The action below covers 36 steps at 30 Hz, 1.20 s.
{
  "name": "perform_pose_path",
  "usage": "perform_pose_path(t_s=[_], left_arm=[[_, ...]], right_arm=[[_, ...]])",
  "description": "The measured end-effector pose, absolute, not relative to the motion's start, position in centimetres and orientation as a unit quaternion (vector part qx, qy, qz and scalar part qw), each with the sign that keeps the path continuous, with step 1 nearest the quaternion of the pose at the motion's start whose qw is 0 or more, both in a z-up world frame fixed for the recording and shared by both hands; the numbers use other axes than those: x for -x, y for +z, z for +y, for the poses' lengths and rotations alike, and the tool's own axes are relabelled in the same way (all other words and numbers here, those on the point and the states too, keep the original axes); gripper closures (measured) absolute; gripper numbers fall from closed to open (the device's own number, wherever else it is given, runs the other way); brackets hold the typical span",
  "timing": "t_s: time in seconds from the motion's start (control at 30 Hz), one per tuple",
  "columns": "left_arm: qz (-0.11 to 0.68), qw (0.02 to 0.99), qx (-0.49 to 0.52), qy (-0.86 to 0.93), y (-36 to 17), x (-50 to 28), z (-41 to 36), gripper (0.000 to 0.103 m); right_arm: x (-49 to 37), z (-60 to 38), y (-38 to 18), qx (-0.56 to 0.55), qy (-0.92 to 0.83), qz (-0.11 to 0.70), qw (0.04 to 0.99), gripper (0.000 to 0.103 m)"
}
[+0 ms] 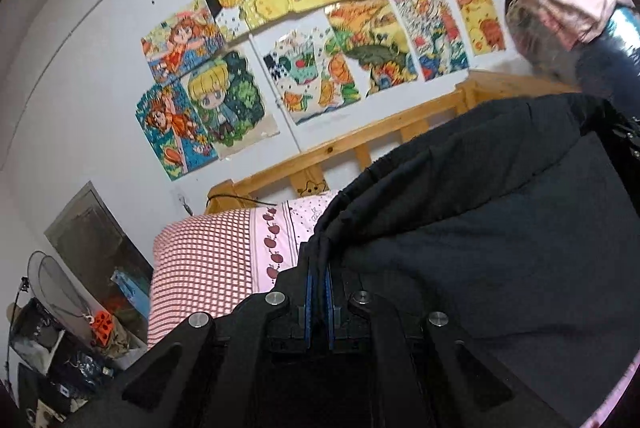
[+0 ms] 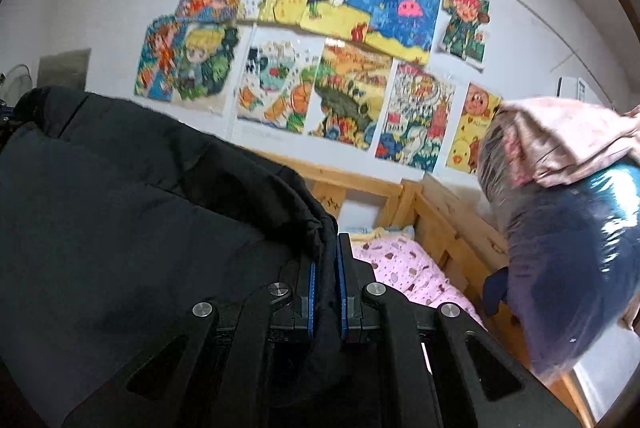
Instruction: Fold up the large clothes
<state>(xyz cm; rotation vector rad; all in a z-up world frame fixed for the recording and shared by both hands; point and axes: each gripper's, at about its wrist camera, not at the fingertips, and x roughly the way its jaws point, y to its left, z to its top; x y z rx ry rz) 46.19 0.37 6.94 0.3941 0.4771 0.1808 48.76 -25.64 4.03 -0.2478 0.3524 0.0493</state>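
A white wall (image 2: 100, 7) is covered with colourful drawings (image 2: 348, 39). Below the drawings a wooden bed frame (image 1: 384, 135) is seen, and in front of it a large black garment (image 1: 480, 211) is held up. Its edge is pinched by the left gripper (image 1: 319, 274) and by the right gripper (image 2: 327, 268).
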Motion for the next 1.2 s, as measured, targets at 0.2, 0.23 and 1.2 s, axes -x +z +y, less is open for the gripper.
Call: perform_pose_path(t_s=[0.2,0.23,1.2], left_arm=[[0.266,0.942,-0.180,0.095,2.9,-51.0,1.0,0.098],[0.272,0.941,-0.177,0.094,2.3,-51.7,1.2,0.098],[0.296,0.945,-0.124,-0.063,0.7,-43.7,0.5,0.013]], right_arm=[[-53.3,-24.3,0.5,0.137,0.014,0.218,0.966,0.095],[-53.9,-24.0,0.0,0.140,0.012,0.224,0.964,0.095],[-45.8,-27.6,-1.2,0.084,0.132,0.279,0.948,0.021]])
